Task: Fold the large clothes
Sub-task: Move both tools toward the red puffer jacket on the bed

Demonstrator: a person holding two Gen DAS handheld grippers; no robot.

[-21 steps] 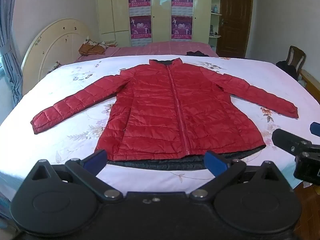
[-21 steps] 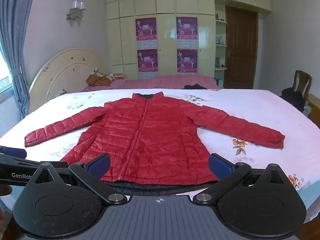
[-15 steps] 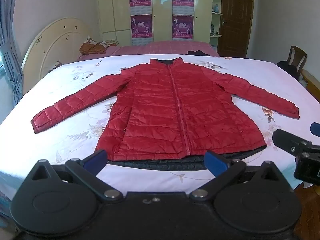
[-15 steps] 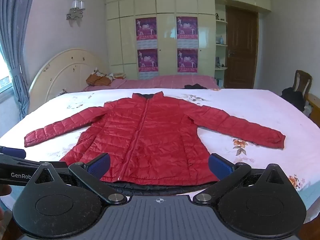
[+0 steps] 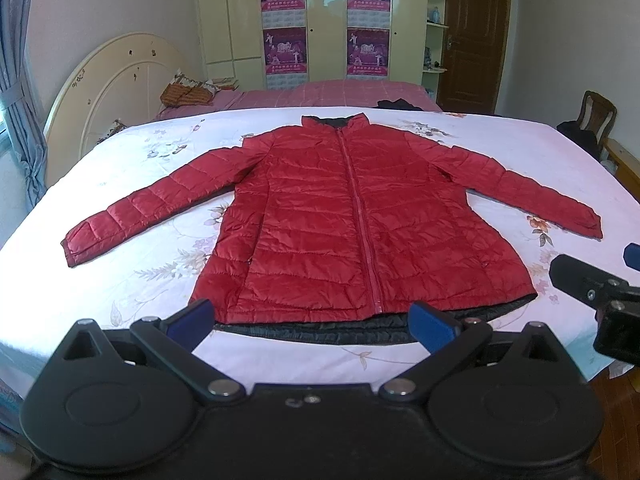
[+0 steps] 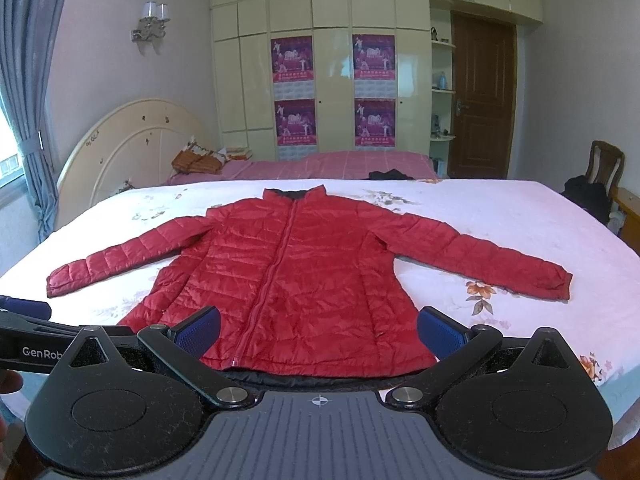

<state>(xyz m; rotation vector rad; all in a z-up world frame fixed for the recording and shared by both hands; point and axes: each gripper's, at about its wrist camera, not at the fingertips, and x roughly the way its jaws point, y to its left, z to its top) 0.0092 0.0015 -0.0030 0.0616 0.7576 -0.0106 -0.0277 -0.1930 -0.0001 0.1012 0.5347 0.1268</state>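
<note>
The quilted red puffer jacket with a dark lining (image 5: 360,216) lies flat on its back, zipped, in the middle of the white floral bedsheet (image 5: 120,280) — both sleeves stretched out to the sides, collar toward the far pink-covered bed (image 6: 328,162), hem nearest the person. As I judge it, nothing has been folded yet: no sleeve is turned in, no crease crosses the body, and only a strip of the black lining peeks out under the hem. All the folding is left.

The left gripper (image 5: 312,318) hangs over the near edge of the bed just short of the hem, its blue-padded fingers (image 5: 190,316) spread wide and holding nothing. The right gripper (image 6: 318,330) is likewise spread and empty, level with the hem.

The left view looks down more steeply, so the black lining strip shows plainly, and it catches the right gripper's tip at its right edge. The right view sits lower and shows more of the room — a wall lamp (image 6: 151,22), the tall cream wardrobe with purple posters (image 6: 332,92), the wooden chair (image 6: 606,164) — and the left tool's lettered arm at its left edge.
</note>
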